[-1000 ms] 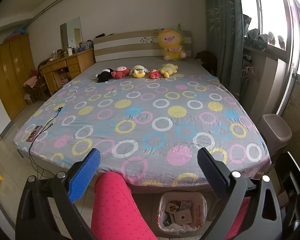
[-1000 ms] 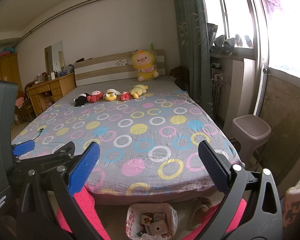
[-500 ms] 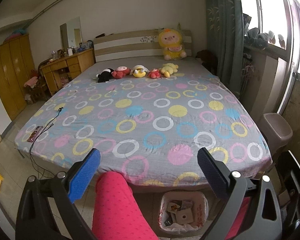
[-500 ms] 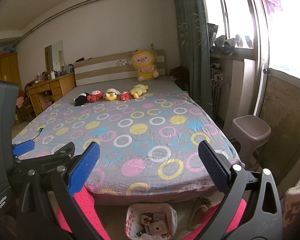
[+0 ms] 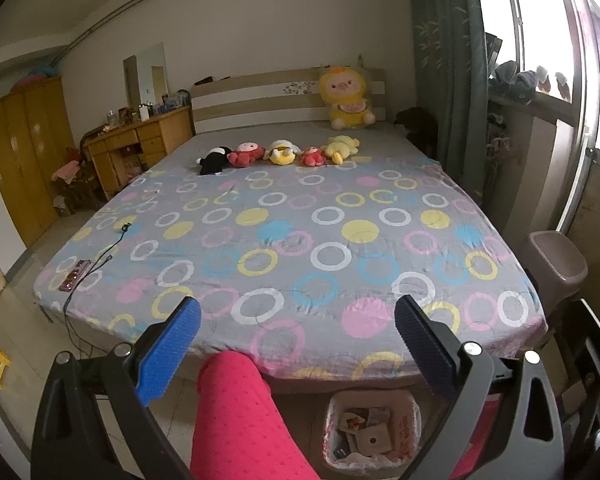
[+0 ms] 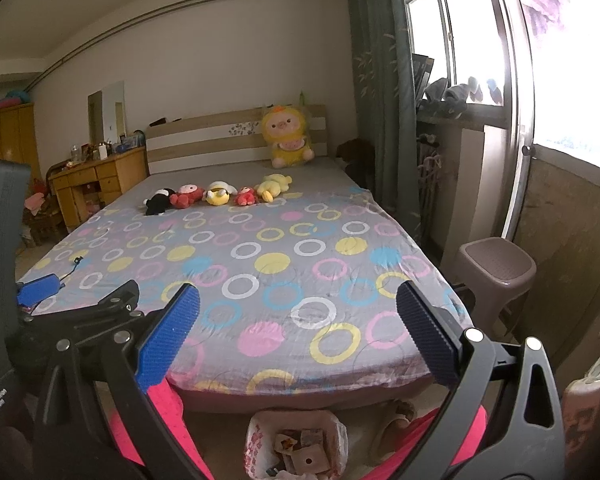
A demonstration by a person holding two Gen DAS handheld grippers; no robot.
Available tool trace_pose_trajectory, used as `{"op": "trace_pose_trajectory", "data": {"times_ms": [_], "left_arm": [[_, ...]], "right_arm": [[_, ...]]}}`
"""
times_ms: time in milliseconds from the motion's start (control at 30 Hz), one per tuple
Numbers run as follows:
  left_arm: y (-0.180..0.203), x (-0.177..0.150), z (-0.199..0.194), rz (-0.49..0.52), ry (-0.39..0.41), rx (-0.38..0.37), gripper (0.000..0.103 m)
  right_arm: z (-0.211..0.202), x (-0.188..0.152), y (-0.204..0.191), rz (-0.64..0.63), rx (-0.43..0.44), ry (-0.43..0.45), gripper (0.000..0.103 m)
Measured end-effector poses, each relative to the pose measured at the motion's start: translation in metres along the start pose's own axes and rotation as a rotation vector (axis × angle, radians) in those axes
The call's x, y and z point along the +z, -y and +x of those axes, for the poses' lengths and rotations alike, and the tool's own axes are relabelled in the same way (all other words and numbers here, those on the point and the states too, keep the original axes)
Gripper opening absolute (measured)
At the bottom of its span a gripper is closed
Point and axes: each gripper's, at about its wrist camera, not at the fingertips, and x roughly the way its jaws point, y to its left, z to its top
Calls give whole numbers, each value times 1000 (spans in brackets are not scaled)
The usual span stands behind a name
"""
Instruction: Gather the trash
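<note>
A small trash bin [image 5: 372, 432] lined with a white plastic bag stands on the floor at the foot of the bed and holds paper and card scraps. It also shows in the right wrist view [image 6: 298, 446]. My left gripper [image 5: 298, 344] is open and empty, held above the bed's foot edge. My right gripper [image 6: 298, 336] is open and empty, beside the left one. The left gripper's body shows at the left of the right wrist view [image 6: 80, 320]. No loose trash shows on the bed.
A wide bed [image 5: 300, 240] with a ring-patterned sheet fills the view, with soft toys [image 5: 280, 154] near the headboard. A power strip [image 5: 74, 275] and cable lie at its left edge. A plastic stool [image 6: 496, 268] stands right. The person's pink-clad leg [image 5: 240, 420] is below.
Almost nothing differs; both views have shifted very slightly and both grippers stay open.
</note>
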Motion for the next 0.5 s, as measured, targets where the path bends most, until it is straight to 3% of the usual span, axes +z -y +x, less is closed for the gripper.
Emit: {"op": "trace_pose_trajectory", "data": {"times_ms": [500], "left_arm": [[-1, 3, 0, 15, -7, -3, 95]], "right_arm": [[1, -4, -2, -18, -6, 8, 96]]}}
